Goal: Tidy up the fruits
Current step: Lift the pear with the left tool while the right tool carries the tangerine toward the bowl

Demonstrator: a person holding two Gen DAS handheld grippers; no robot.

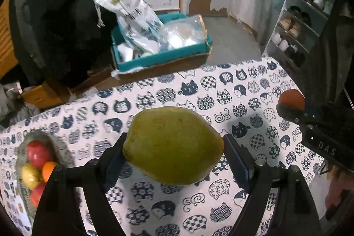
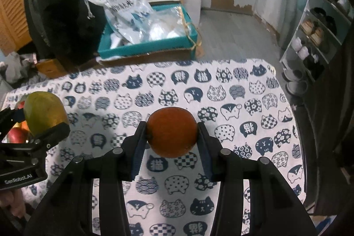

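Above cat-print tablecloth [image 1: 168, 90]: left claw [image 1: 173, 147] pinching one mango [image 1: 173, 145]; right claw [image 2: 172, 135] pinching one orange [image 2: 172, 134]; bowl [image 1: 56, 143], four fruits.

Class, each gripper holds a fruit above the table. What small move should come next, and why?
Probably carry the left gripper leftward toward the bowl. It grips the green mango clear of the tablecloth, and the bowl already holds apples and an orange, so that looks like the gathering place. The right gripper, clamped on its orange, could follow.
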